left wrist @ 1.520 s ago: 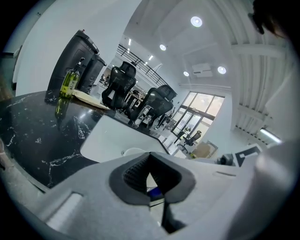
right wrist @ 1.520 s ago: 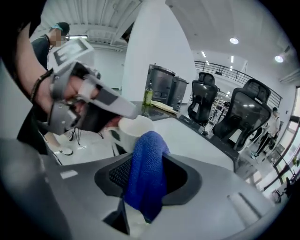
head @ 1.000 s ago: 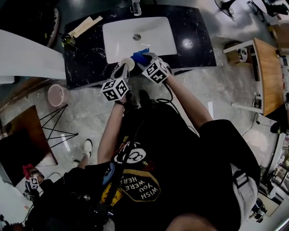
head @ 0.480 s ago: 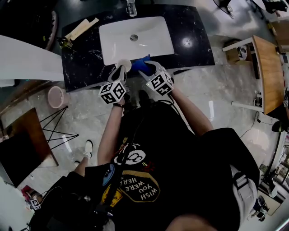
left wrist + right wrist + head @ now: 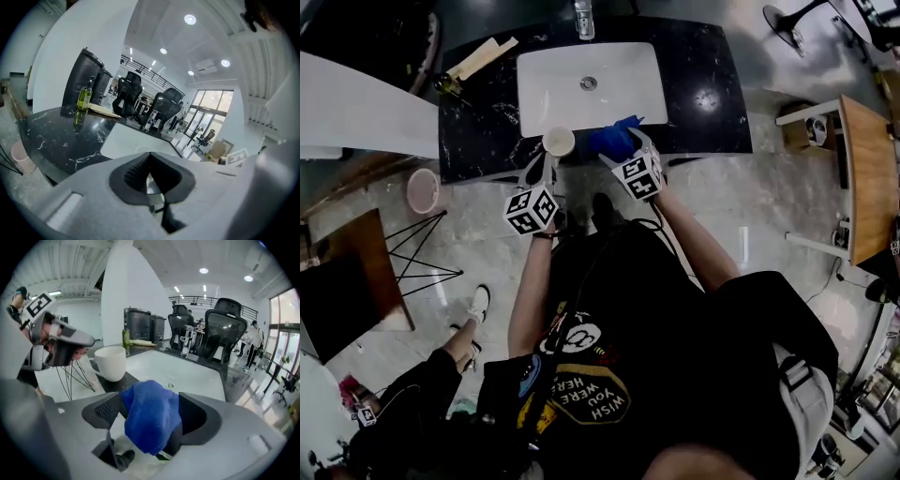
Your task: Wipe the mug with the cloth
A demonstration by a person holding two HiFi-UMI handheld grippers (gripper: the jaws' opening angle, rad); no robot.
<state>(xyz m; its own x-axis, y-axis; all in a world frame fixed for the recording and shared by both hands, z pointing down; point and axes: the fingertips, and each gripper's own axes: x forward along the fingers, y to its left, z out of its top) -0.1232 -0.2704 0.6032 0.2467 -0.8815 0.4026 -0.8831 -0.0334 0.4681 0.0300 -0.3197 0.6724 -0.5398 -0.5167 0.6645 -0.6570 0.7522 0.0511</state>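
The mug (image 5: pixel 559 142) stands upright on the black bench (image 5: pixel 487 122), at the front edge of the white sink (image 5: pixel 591 84), and no gripper holds it. It looks clean and whole, though I cannot judge small stains from here.

The blue cloth (image 5: pixel 152 420) is not on the mug. It hangs between the jaws of the right gripper (image 5: pixel 150 401). These jaws have just been opening and now stand wide apart, so the pads do not press the cloth. It only lies loosely there, leaning more to one pad.

In my judgement the wiping itself is finished or at least stopped. What is left is probably to put the cloth down, or to take mug and cloth again if more wiping is wanted.

The left gripper (image 5: pixel 539 171) has its jaws closed, tip against tip, with nothing in them. It is just before the bench edge, near the mug but apart from it, and points towards it with a slight tilt down.

The right gripper is over the front of the bench, beside the mug, and tilts down more steeply. Both forearms reach forward from the body, side by side.
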